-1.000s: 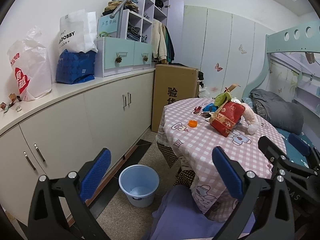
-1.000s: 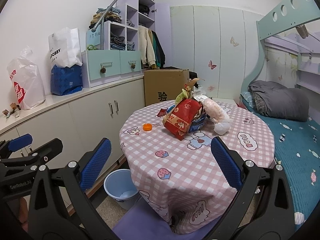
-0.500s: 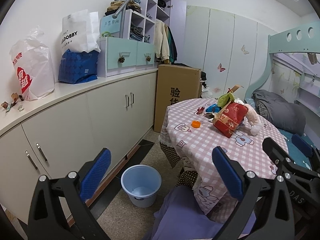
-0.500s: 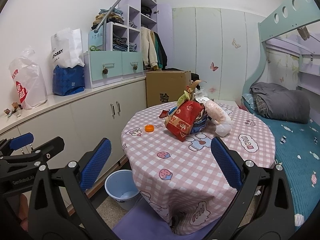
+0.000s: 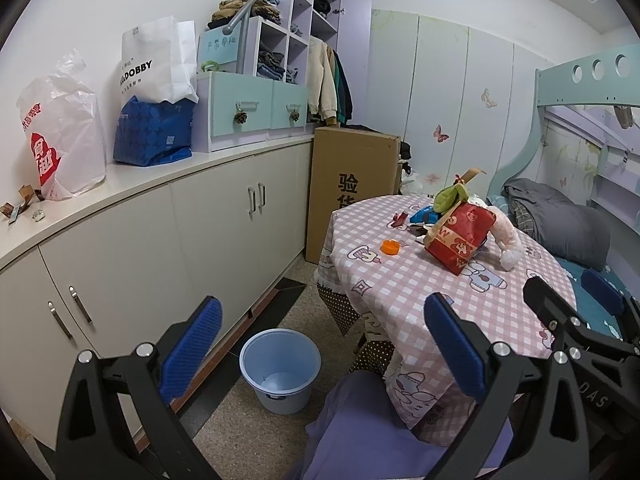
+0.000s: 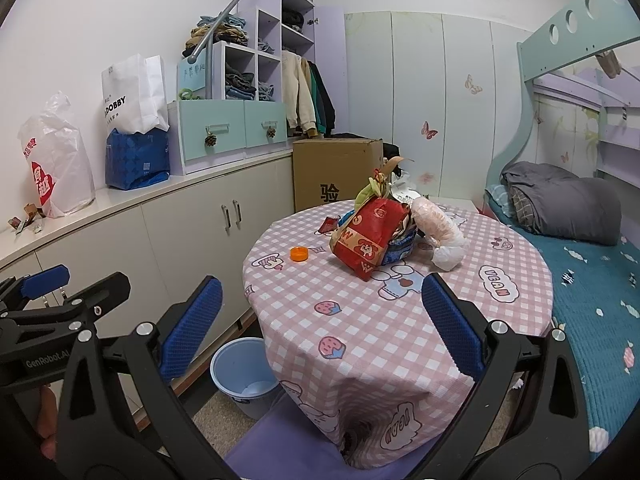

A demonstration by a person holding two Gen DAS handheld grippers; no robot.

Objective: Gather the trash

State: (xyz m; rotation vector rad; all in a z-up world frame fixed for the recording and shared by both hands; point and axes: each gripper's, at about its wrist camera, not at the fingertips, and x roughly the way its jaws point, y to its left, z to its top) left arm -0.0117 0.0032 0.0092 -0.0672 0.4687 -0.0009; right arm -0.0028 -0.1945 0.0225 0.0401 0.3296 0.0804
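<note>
A round table (image 6: 360,320) with a pink checked cloth carries a heap of trash: a red snack bag (image 6: 366,236) (image 5: 460,236), a pale pink wrapped bundle (image 6: 438,226), blue and green wrappers, and an orange bottle cap (image 6: 299,254) (image 5: 390,247) lying apart to the left. A light blue bucket (image 5: 280,364) (image 6: 244,376) stands on the floor left of the table. My left gripper (image 5: 324,344) is open, held above the bucket and short of the table. My right gripper (image 6: 322,322) is open over the table's near edge. Both hold nothing.
White cabinets (image 5: 160,248) run along the left wall, with bags (image 5: 152,132) and drawers on top. A tall cardboard box (image 5: 352,188) stands behind the table. A bunk bed (image 6: 580,240) with a grey blanket lies to the right. A purple chair seat (image 5: 372,428) sits below.
Both grippers have drifted slightly back and right; the table and bucket sit a little further off in view. Nothing was grasped.
</note>
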